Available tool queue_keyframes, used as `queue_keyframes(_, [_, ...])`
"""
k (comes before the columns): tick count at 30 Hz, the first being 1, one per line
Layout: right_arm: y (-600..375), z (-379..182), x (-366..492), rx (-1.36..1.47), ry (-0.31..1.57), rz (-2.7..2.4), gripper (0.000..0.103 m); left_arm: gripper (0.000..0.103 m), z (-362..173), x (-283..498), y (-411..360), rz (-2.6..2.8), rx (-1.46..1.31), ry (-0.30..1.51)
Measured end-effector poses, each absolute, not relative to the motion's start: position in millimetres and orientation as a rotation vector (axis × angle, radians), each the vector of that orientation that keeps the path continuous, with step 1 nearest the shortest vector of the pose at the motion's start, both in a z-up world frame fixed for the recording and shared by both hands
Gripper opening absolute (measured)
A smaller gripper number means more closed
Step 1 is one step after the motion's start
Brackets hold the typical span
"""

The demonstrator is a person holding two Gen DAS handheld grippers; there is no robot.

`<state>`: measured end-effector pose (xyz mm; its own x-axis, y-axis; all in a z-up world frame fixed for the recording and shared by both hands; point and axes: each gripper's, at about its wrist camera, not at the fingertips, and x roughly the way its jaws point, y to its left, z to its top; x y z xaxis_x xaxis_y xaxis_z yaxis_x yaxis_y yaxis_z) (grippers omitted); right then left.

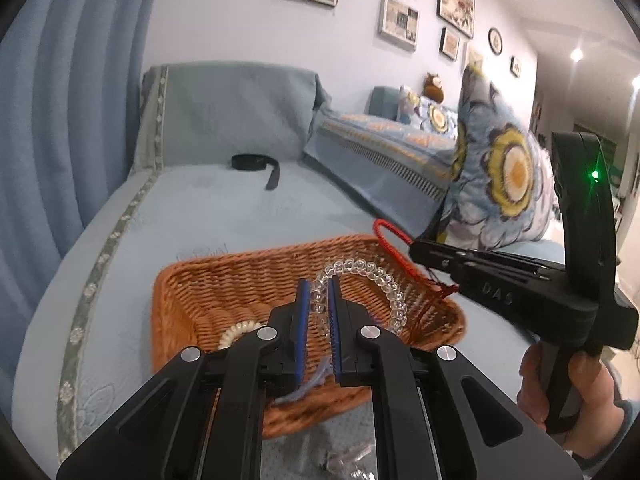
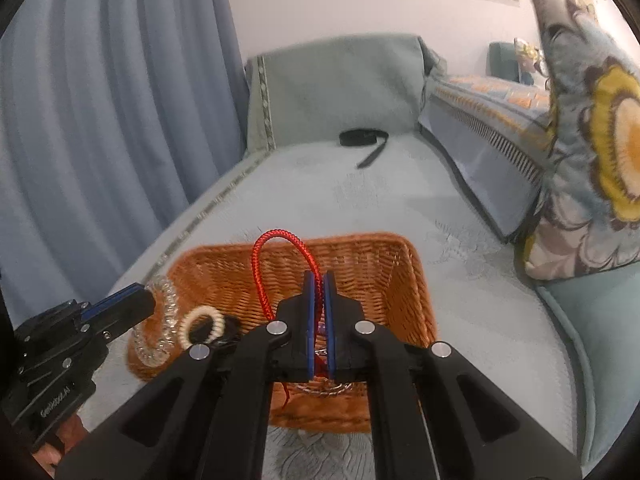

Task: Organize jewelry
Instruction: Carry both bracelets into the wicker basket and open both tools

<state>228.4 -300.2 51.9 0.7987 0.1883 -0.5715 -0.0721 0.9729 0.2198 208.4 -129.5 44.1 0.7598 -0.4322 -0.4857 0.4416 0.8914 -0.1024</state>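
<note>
An orange wicker basket (image 1: pixel 224 280) (image 2: pixel 368 264) sits on the blue sofa seat. My left gripper (image 1: pixel 319 286) is shut on a clear bead bracelet (image 1: pixel 384 280) and holds it above the basket; it also shows in the right wrist view (image 2: pixel 166 312). My right gripper (image 2: pixel 319 280) is shut on a red cord bracelet (image 2: pixel 266 256), held over the basket; the cord also shows in the left wrist view (image 1: pixel 390 236). A cream bead bracelet (image 2: pixel 202 326) (image 1: pixel 238 332) and a dark ring (image 2: pixel 228 330) lie inside the basket.
A black strap (image 1: pixel 256 164) (image 2: pixel 362 138) lies at the far end of the seat. A flowered cushion (image 1: pixel 504 172) (image 2: pixel 592 152) leans at the right. Blue curtains (image 1: pixel 68 120) hang at the left. A silvery chain (image 2: pixel 324 390) lies by the basket's near wall.
</note>
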Motion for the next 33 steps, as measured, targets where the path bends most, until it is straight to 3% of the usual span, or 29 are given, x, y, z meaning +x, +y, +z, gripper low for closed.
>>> queue_keyframes(16, [-309.9,-0.6,249.1,0.233,0.782,0.125,0.003,0.009,1.1,223.1,-154.8,-0.453,0.092,0.605])
queue_keyframes(23, [-321.7,4.5,232.3,0.321,0.771,0.168,0.005,0.035,18.8,192.9,-137.8,-0.477,0.052,0.554])
queue_keyframes(33, [-319.9,11.2,152.5,0.29,0.711,0.214,0.005,0.044,35.8,117.1,-84.4,-0.483,-0.067,0.484])
